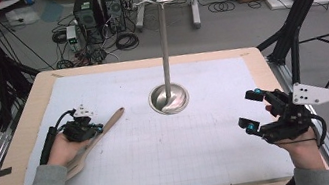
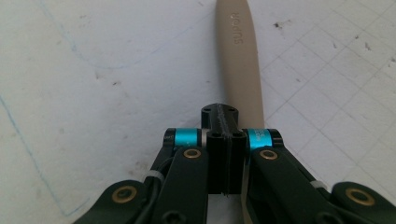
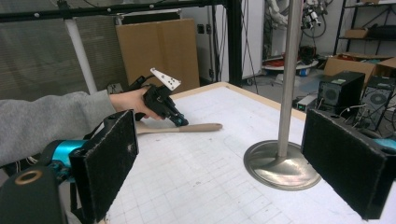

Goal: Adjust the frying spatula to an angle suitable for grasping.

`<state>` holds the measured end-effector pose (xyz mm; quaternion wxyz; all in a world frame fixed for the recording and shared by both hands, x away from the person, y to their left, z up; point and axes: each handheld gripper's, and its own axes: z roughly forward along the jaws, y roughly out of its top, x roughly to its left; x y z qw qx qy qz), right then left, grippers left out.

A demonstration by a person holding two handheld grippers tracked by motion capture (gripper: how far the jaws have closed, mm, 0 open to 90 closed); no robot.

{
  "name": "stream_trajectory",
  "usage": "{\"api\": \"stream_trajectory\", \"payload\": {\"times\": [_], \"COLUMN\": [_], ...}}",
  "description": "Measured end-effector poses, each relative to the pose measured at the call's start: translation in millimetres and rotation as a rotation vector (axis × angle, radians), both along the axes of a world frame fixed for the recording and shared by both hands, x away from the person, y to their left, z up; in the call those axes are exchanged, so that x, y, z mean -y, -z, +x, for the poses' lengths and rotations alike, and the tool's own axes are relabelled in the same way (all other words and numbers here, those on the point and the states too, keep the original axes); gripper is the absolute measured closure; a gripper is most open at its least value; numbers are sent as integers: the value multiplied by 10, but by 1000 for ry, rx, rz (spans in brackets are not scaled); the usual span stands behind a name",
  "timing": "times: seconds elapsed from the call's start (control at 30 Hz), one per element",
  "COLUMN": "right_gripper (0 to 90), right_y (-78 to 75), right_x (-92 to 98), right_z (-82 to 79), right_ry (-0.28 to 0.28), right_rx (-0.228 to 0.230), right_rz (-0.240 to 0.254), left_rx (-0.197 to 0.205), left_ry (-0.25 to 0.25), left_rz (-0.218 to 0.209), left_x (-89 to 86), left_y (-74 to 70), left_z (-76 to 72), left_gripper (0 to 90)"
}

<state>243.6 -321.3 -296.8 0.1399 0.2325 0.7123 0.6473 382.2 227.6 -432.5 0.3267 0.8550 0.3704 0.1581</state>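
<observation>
One wooden spatula (image 1: 96,138) clamped in left tool (image 1: 98,129), handle protruding ahead.

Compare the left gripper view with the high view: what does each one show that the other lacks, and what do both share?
Left gripper view alone: the raised lettering on the handle of the beige wooden spatula, and the left hand-held gripper with its jaws shut on that handle. High view alone: the tall polished metal stand with a round base, the right hand-held gripper with jaws apart, the light wooden table, and the computer towers on the floor. Both share: the spatula and the white gridded mat.
</observation>
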Motion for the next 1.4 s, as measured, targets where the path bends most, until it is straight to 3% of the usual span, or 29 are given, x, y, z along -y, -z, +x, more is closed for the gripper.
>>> {"api": "stream_trajectory", "payload": {"times": [0.27, 0.37, 0.5, 0.7, 0.8, 0.83, 0.9, 1.0, 1.03, 1.07, 1.17, 1.23, 1.3, 1.37, 1.4], "right_gripper": [101, 101, 101, 101, 101, 101, 101, 101, 101, 101, 101, 101, 101, 101, 101], "right_y": [1, 4, 3, 21, 26, 27, 29, 28, 28, 22, 15, 12, 17, 19, 23], "right_x": [3, 5, 9, 4, -2, -10, -13, -44, -44, -56, -74, -86, -90, -89, -90], "right_z": [-6, -6, -6, 13, 21, 33, 38, 53, 53, 63, 74, 90, 100, 104, 117], "right_ry": [1, 1, 3, 2, 0, -1, -1, -9, -9, -12, -19, -22, -22, -22, -22], "right_rx": [-6, -5, -3, -8, -13, -10, -9, -15, -15, -10, -7, -9, -10, -11, -7], "right_rz": [4, 3, 5, 4, 1, 2, 1, 2, 2, 1, 5, 4, 7, 6, 9], "left_rx": [3, 28, 61, 79, 87, 96, 103, 100, 100, 99, 96, 94, 67, 55, 54], "left_ry": [18, 15, 12, 20, 33, 45, 57, 67, 71, 79, 103, 105, 94, 85, 88], "left_rz": [17, 24, -7, -62, -88, -100, -121, -151, -160, -173, -196, -206, -245, -259, -267], "left_x": [47, 48, 1, -62, -63, -63, -67, -94, -101, -113, -162, -193, -228, -232, -238], "left_y": [-9, -17, -101, -216, -275, -295, -325, -368, -374, -379, -391, -401, -413, -415, -424], "left_z": [-1, -4, -41, -132, -200, -233, -279, -325, -338, -358, -408, -426, -432, -439, -453], "left_gripper": [899, 898, 898, 884, 813, 744, 729, 607, 607, 499, 435, 302, 221, 174, 106]}}
